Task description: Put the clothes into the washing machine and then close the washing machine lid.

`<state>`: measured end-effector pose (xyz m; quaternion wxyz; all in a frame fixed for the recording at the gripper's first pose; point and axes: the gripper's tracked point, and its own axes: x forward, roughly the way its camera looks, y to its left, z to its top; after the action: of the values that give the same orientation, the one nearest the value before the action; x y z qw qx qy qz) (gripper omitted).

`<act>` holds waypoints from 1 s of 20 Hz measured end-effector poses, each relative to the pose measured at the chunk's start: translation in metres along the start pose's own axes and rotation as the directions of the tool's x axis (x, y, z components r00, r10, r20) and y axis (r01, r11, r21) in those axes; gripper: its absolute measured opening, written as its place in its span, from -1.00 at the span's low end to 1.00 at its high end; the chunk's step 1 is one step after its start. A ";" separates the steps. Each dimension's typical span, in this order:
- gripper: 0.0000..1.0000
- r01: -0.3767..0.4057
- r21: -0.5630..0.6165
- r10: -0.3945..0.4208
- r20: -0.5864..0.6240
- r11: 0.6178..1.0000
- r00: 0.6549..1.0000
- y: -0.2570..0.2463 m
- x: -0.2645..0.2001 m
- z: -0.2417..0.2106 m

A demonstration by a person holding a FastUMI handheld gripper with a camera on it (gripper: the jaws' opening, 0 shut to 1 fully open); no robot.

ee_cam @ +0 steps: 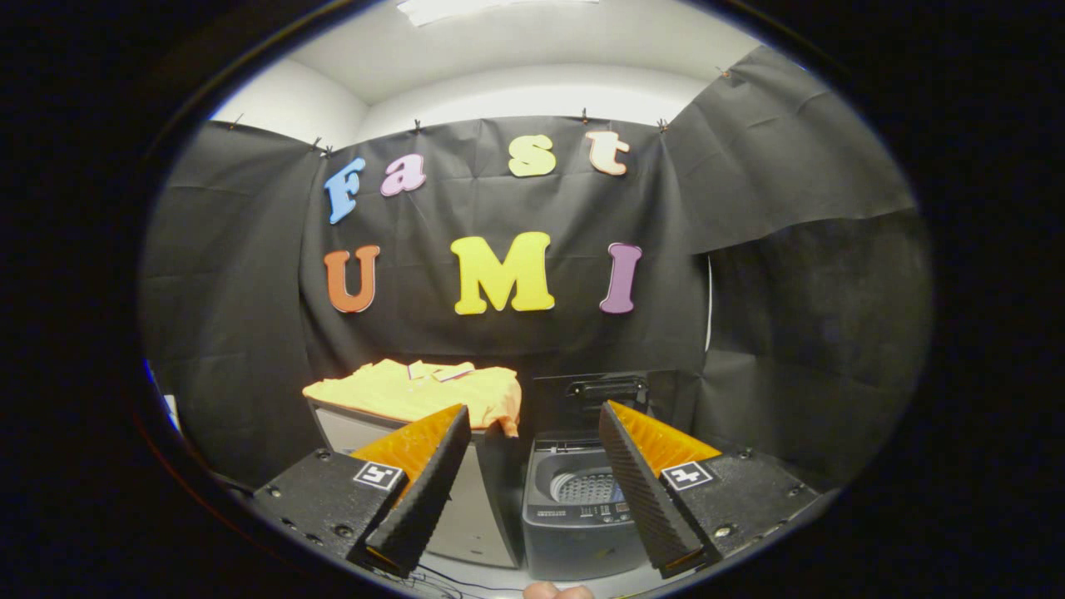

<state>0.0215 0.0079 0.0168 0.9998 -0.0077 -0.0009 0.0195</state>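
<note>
The tongs (532, 491) are spread wide apart and hold nothing, hanging in the air well short of the work. Between the two fingers and beyond them stands the washing machine (574, 516), its lid (606, 398) raised upright at the back and the drum open, with nothing visible inside. Beyond the left finger, the clothes (416, 391), an orange garment lying flat and partly folded, rest on top of a pale cabinet (466, 516) just beside the machine. By this layout the task looks barely begun: the garment is not yet grasped, and both the loading and the lid closing remain. The machine and cabinet sit on a light floor, with black cloth walls all round and a white ceiling above.
</note>
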 end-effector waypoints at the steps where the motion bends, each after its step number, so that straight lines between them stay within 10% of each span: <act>1: 0.96 0.000 -0.003 0.000 0.001 1.000 1.000 0.001 0.003 0.001; 20: 0.96 -0.093 0.015 0.093 -0.006 0.996 0.996 0.129 0.076 0.052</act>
<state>0.0926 0.1406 0.0672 0.9978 -0.0002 0.0030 0.0658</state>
